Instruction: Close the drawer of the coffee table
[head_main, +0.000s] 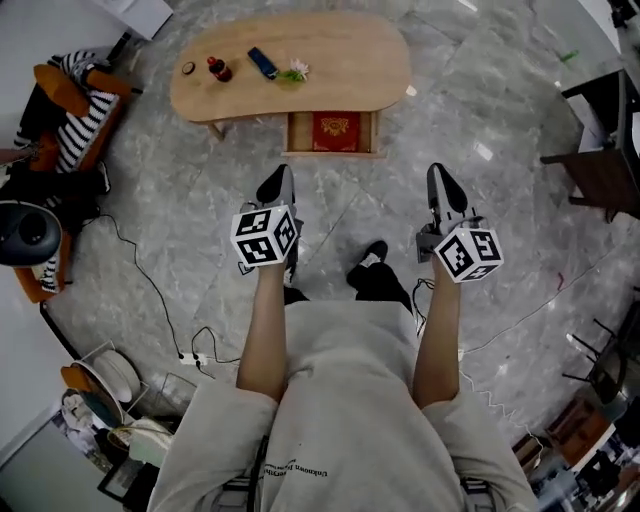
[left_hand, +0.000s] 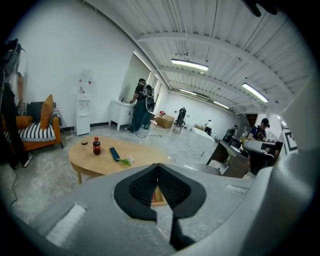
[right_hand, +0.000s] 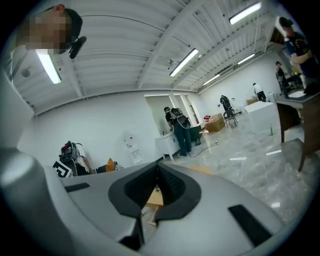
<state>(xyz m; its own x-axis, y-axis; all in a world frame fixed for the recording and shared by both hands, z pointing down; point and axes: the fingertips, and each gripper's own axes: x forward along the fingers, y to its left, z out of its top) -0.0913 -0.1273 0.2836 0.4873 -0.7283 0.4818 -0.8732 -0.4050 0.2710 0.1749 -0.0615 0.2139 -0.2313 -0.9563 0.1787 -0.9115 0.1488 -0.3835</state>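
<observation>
Head view: the oval wooden coffee table (head_main: 350, 70) lies with its long axis left to right. Its drawer (head_main: 293, 133) stands pulled out from under the near long edge, a little right of that edge's middle. The drawer's open top faces up and its front faces the person, with the wider side running along the table's edge. Inside it lies one red flat thing with a gold pattern (head_main: 337, 130), filling most of the floor. On the table's left half, in a row from left to right, are a small dark round thing (head_main: 188, 68), a cola bottle (head_main: 218, 69), a dark blue bar-shaped thing (head_main: 263, 62) and a small green-and-white thing (head_main: 294, 72). The left gripper (head_main: 281, 175) and the right gripper (head_main: 438, 172) are held out over the grey floor, near the drawer but apart from it, both pointing toward the table.

Left gripper view: the left gripper's (left_hand: 158, 167) pads meet at the tips with nothing between them. Past them the table (left_hand: 95, 162) shows with the bottle (left_hand: 96, 146) upright near its far left edge. A sliver of wood (left_hand: 156, 196) shows through the gap under the tips.

Right gripper view: the right gripper's (right_hand: 157, 167) jaws are pressed together and empty. A strip of the table's wood (right_hand: 155, 198) shows in the gap beneath.
</observation>
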